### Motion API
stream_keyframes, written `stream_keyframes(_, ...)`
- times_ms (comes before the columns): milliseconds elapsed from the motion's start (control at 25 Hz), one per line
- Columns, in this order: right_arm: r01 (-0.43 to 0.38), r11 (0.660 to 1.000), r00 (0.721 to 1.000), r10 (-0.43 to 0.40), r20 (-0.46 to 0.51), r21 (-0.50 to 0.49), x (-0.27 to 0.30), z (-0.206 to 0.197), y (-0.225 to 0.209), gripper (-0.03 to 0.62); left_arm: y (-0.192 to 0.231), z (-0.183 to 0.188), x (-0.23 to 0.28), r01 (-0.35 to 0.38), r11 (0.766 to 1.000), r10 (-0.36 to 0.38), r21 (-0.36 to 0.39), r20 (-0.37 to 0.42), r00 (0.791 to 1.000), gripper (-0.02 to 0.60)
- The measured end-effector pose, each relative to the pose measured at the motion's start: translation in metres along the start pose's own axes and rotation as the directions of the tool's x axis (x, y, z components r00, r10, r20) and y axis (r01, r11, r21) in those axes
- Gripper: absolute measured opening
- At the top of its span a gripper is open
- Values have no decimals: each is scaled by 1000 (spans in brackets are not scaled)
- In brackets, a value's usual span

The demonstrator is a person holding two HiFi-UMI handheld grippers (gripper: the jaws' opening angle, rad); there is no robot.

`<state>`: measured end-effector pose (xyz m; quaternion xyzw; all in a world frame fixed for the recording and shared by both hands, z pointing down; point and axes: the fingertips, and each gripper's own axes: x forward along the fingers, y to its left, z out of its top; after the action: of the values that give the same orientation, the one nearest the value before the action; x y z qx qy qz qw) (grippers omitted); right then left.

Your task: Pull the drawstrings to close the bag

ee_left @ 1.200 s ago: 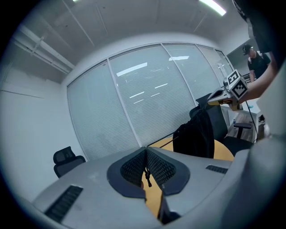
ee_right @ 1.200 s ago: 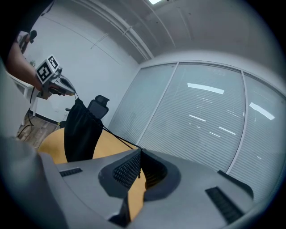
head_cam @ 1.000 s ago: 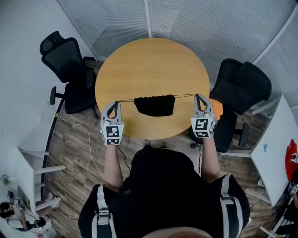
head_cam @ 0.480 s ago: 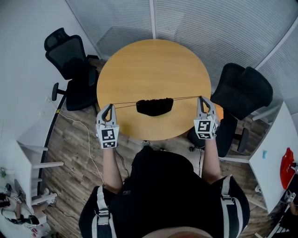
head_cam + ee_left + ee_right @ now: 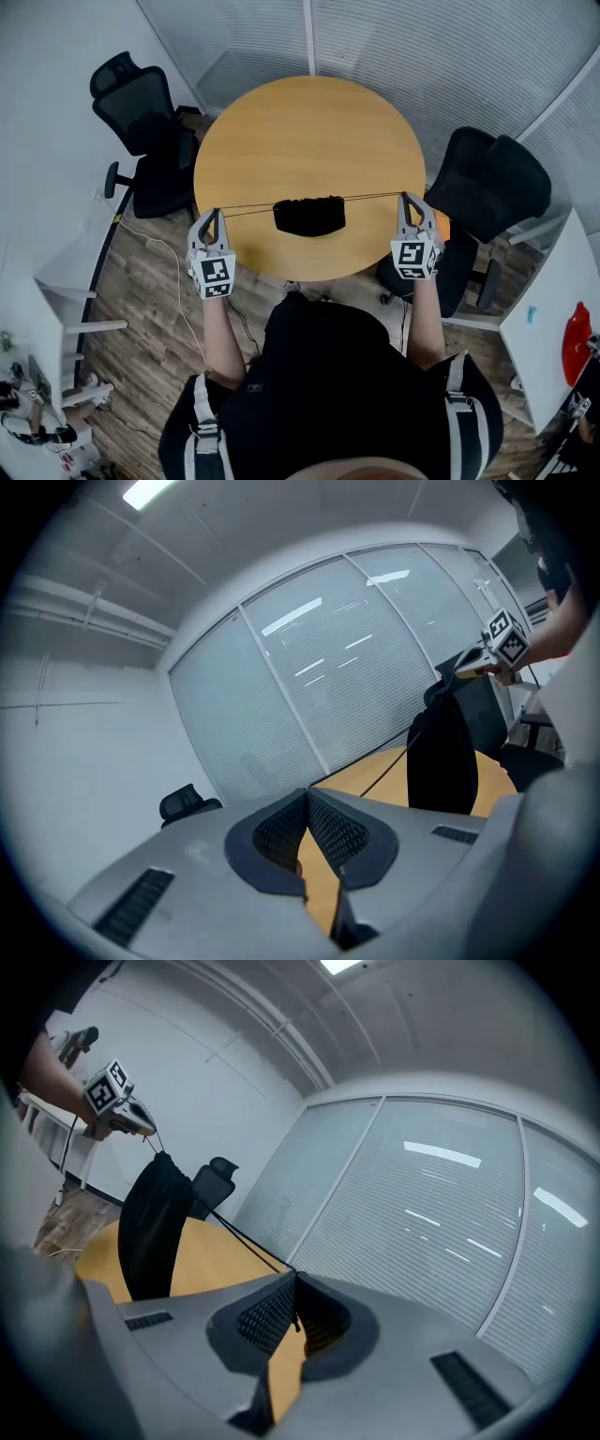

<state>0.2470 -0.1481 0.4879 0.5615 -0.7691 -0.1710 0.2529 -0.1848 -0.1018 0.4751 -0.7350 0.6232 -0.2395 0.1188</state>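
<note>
A black drawstring bag (image 5: 308, 215) hangs over the near part of the round wooden table (image 5: 309, 131), its mouth gathered narrow. A thin drawstring (image 5: 248, 208) runs taut from it to my left gripper (image 5: 211, 216), shut on the string's end just off the table's left edge. Another drawstring (image 5: 370, 197) stretches to my right gripper (image 5: 408, 197), also shut on its end. The left gripper view has the bag (image 5: 441, 757) hanging beyond the closed jaws, string (image 5: 380, 772) leading to it. The right gripper view shows the bag (image 5: 150, 1222) and its string (image 5: 246, 1242) pinched at the jaw tips.
Black office chairs stand at the left (image 5: 141, 131) and right (image 5: 483, 192) of the table. A glass partition with blinds (image 5: 375, 37) rings the far side. White desks (image 5: 553, 309) flank the wood floor (image 5: 150, 309), with a cable trailing on it.
Both grippers have moved farther apart, the left one most, pulling the strings tighter. The bag's mouth has bunched narrower and the bag has shrunk in width.
</note>
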Motion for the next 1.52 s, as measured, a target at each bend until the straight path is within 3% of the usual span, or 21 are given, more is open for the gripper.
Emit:
stream_keyframes(600,22,1000,1000,-22,-18,20,-9,-21,-15,57,17,3,-15,-47,998,48,47,-25,999,18)
stream_keyframes(1200,47,999,997,-47,-63,-2,-21,-38,-22,57,34,-2,-16,-42,995,47,91,-47,998,18)
stream_keyframes(1520,50,998,995,-53,-80,-42,-20,-34,-26,57,45,-16,-12,-45,997,48,58,-60,997,18)
